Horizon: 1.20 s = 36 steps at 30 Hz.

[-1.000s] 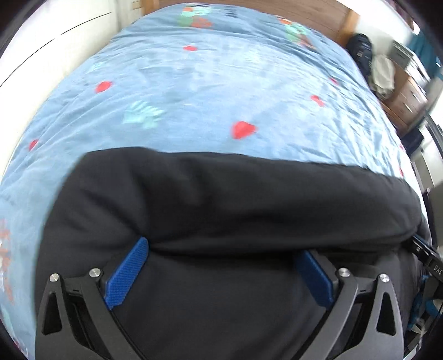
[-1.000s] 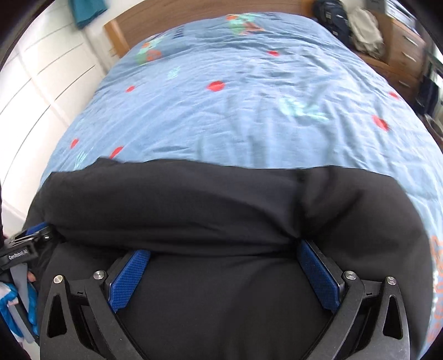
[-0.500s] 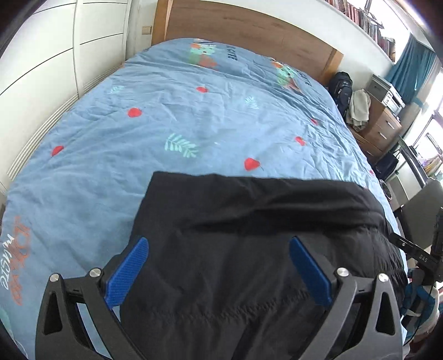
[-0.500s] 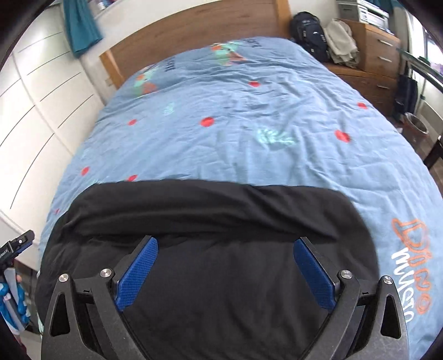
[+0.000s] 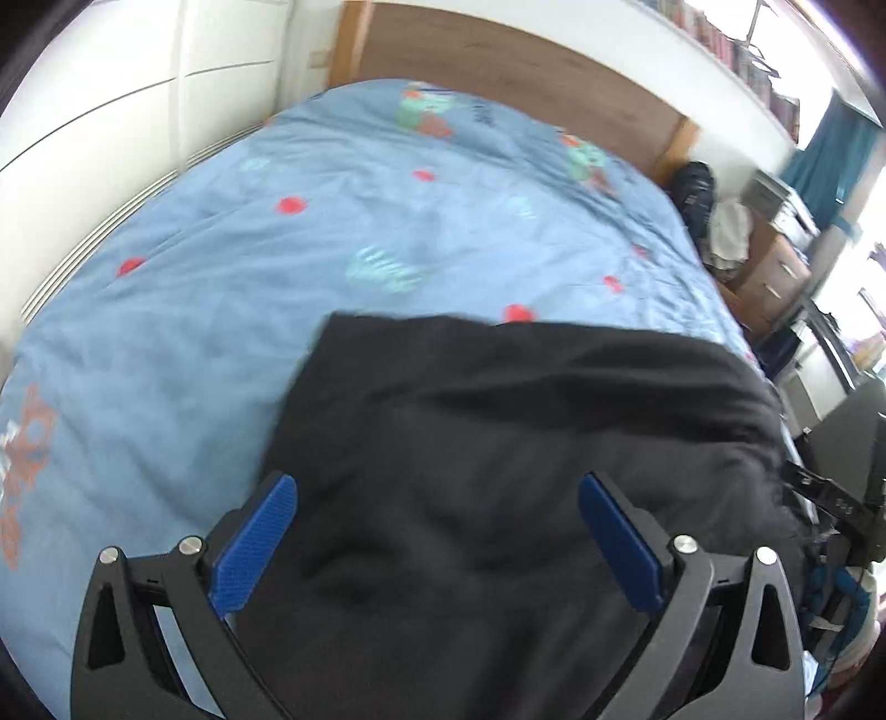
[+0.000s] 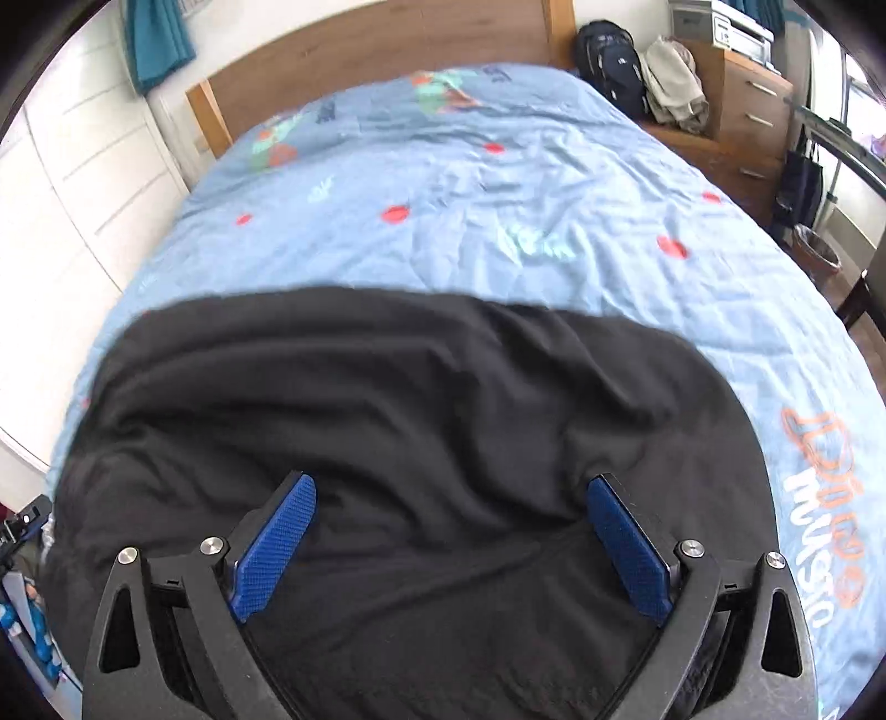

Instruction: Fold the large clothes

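A large black garment [image 5: 526, 432] lies folded and creased on the near end of the bed; in the right wrist view the same garment [image 6: 398, 399] spreads wide under the camera. My left gripper [image 5: 437, 498] hovers above its left part, jaws wide apart, with nothing between the blue pads [image 5: 255, 543]. Over the right part my right gripper [image 6: 451, 498] is open too, its blue pads [image 6: 626, 543] spread wide above the cloth. Whether either touches the fabric is unclear.
The bed's blue patterned duvet [image 5: 387, 221] runs back to a wooden headboard [image 6: 387, 44]. White wardrobe doors [image 5: 111, 111] stand at the left. A backpack [image 6: 609, 55], a heap of clothes and a wooden chest of drawers [image 6: 758, 111] stand at the right.
Both grippers have lifted and drawn back from the garment's rolled edge. The raised black fold seen a second ago now lies flat on the bed, and more of the headboard shows.
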Tool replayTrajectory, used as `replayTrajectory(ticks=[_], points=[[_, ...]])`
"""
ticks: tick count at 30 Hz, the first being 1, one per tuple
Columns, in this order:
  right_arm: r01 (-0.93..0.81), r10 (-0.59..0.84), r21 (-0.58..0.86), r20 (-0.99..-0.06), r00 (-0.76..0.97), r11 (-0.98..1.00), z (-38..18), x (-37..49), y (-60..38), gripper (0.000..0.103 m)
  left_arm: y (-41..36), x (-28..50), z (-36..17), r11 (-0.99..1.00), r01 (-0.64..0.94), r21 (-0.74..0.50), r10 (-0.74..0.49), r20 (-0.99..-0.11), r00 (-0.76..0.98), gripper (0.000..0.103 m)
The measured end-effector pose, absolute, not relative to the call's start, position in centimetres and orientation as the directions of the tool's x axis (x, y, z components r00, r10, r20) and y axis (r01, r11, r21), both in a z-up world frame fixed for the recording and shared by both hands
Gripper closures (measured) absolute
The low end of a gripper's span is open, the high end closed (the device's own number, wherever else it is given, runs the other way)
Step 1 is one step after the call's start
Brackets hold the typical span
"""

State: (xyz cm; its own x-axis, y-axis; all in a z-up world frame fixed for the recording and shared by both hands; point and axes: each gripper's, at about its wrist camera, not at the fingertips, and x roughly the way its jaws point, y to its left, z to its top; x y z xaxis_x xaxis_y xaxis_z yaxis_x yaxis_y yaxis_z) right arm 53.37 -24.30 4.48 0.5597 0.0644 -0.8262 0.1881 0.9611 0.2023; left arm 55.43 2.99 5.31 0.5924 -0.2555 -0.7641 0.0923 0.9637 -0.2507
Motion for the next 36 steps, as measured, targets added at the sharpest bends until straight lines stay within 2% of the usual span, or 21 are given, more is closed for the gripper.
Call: replayTrajectory(ticks=[6,8,9,11,14,19,23,28,33,36], points=[[0.075,0.148,0.228,-0.815,0.561,0.971,4.9,56.6,-19.2,0.005,-7.5,59.7,5.4,0.944,0.216,-0.249,-0.327,-0.791,0.517,0.0],[0.066,0.15,0.222,-0.821,0.551,0.973,4.4,57.7,-18.3,0.005,-10.0,61.0,4.1,0.951,0.22,-0.216,-0.299,-0.819,0.49,0.0],[0.069,0.152,0.224,-0.827,0.542,0.972,4.0,58.2,-18.3,0.005,-11.2,62.0,2.8,0.966,0.206,-0.157,-0.239,-0.848,0.472,0.0],[0.089,0.144,0.222,-0.84,0.522,0.971,3.2,58.9,-18.9,0.005,-11.7,63.3,1.3,0.971,0.192,-0.143,-0.216,-0.871,0.441,0.0],[0.151,0.112,0.214,-0.858,0.501,0.965,1.7,59.2,-22.3,0.005,-10.4,64.5,0.5,0.969,0.139,-0.204,-0.243,-0.881,0.406,0.0],[0.342,0.108,0.288,-0.881,0.46,0.895,-0.4,58.3,-30.9,0.004,-7.6,65.7,0.4,0.978,0.055,-0.199,-0.206,-0.91,0.36,0.0],[0.425,-0.015,0.179,-0.91,0.413,0.887,0.5,56.0,-34.6,0.004,-5.0,64.9,2.2,0.991,0.031,-0.131,-0.132,-0.898,0.42,0.0],[0.308,0.084,0.286,-0.841,0.534,0.907,4.5,51.6,-33.4,0.004,-2.3,60.4,4.9,0.966,0.101,-0.237,-0.257,-0.844,0.471,0.0],[0.184,0.163,0.293,-0.844,0.511,0.938,3.8,47.9,-29.0,0.004,-1.0,58.3,3.0,0.972,0.085,-0.22,-0.235,-0.87,0.434,0.0],[0.223,0.126,0.255,-0.874,0.469,0.941,1.7,46.3,-29.8,0.004,1.9,57.9,1.0,0.984,-0.002,-0.178,-0.162,-0.902,0.401,0.0]])
